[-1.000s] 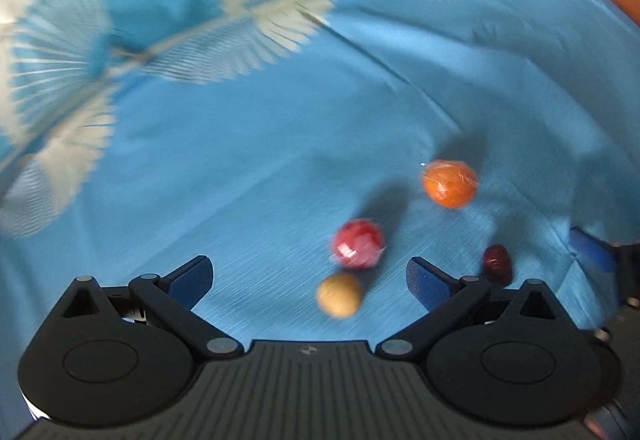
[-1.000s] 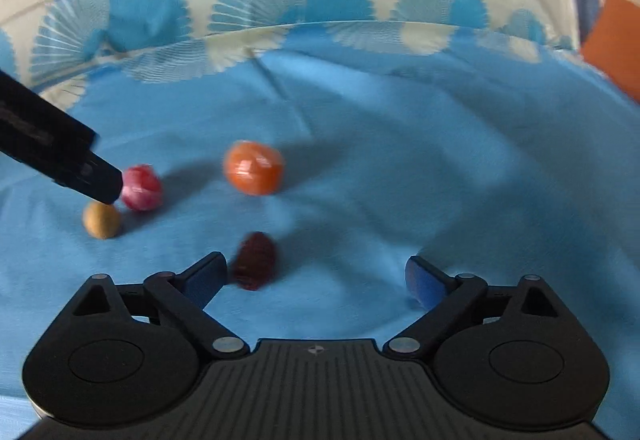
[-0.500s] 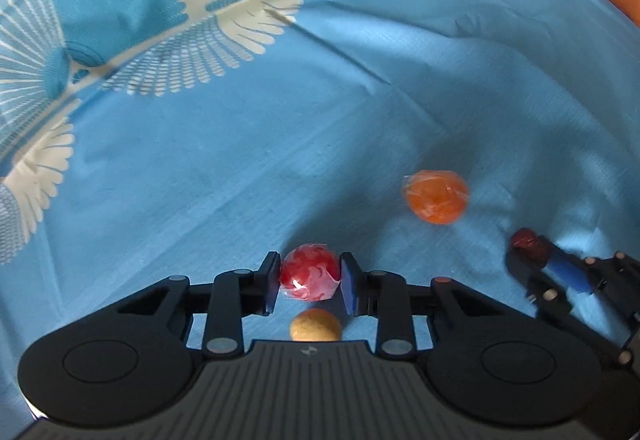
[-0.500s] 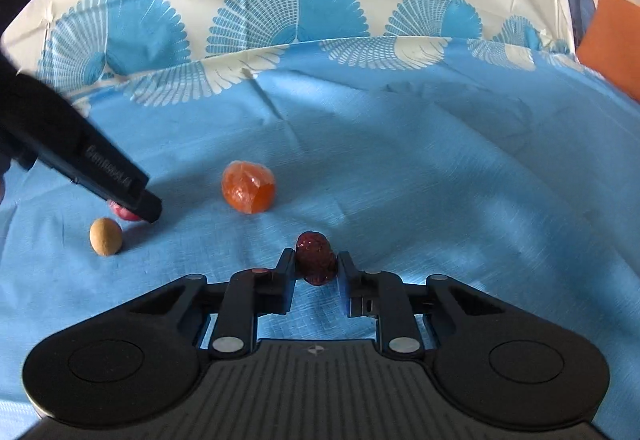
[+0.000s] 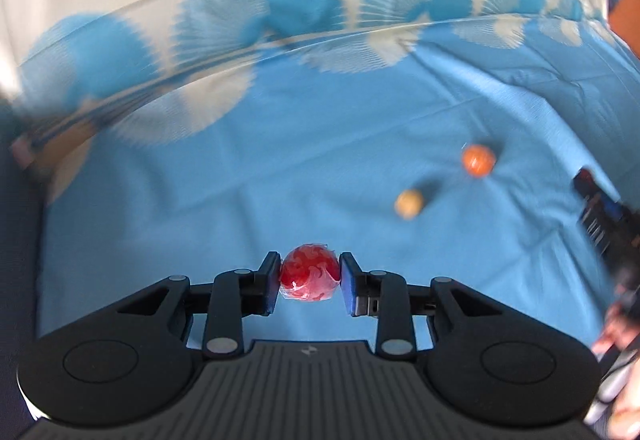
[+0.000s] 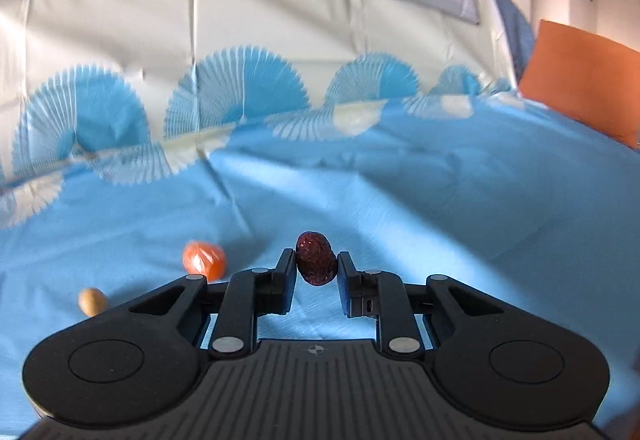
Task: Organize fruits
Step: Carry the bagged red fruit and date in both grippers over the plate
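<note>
Left hand-held gripper clamps red fruit; right hand-held gripper clamps dark fruit.

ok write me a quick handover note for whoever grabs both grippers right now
Left gripper: shut on the red, white-swirled round fruit in clear wrap, lifted off the blue patterned cloth.
Right gripper: shut on the dark maroon wrinkled oval fruit, also raised.
On the cloth: the orange wrapped round fruit and the small tan round fruit, apart from each other.
Done: two fruits picked up.
Left: set both down and then handle the orange and tan ones. No tray or bowl is in view, so the drop-off spot cannot be told.
</note>
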Tool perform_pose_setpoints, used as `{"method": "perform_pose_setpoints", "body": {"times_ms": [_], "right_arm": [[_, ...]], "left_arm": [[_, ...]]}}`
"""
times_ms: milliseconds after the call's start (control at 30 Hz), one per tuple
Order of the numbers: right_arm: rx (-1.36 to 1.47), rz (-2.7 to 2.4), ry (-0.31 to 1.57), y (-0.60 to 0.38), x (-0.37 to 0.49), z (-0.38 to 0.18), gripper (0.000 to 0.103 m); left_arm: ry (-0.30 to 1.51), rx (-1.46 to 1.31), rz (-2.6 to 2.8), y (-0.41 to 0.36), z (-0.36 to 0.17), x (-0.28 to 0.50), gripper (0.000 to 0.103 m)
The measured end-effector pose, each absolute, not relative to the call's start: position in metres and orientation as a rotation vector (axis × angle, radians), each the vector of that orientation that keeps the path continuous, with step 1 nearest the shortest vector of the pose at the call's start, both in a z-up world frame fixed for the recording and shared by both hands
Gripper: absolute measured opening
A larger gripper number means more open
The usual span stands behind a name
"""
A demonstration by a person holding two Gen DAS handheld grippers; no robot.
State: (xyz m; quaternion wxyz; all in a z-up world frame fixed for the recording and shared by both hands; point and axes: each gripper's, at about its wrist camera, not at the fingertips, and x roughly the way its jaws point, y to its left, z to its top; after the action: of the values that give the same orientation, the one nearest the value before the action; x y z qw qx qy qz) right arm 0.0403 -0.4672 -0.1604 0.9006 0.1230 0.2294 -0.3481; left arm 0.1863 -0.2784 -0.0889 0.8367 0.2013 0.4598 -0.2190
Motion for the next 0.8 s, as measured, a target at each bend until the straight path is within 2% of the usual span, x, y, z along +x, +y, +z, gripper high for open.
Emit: {"method": "perform_pose_setpoints", "body": {"times_ms": [233, 400, 800], "right_arm": [[0.254, -0.512, 0.382, -0.401, -0.037, -0.077, 0.023], [0.233, -0.292, 0.391, -0.335, -0.086, -0.03, 0.023], [0.167, 0.038, 0.489, -0.207, -0.161, 0.01, 0.023]], "left_arm": [[0.978, 0.373, -0.379, -0.176, -0.038, 0.102, 0.035], [0.973, 0.299, -0.355, -0.121, -0.01, 0.047, 0.035], [0.979, 0.158, -0.325, -0.032, 0.0, -0.047, 0.035]]}}
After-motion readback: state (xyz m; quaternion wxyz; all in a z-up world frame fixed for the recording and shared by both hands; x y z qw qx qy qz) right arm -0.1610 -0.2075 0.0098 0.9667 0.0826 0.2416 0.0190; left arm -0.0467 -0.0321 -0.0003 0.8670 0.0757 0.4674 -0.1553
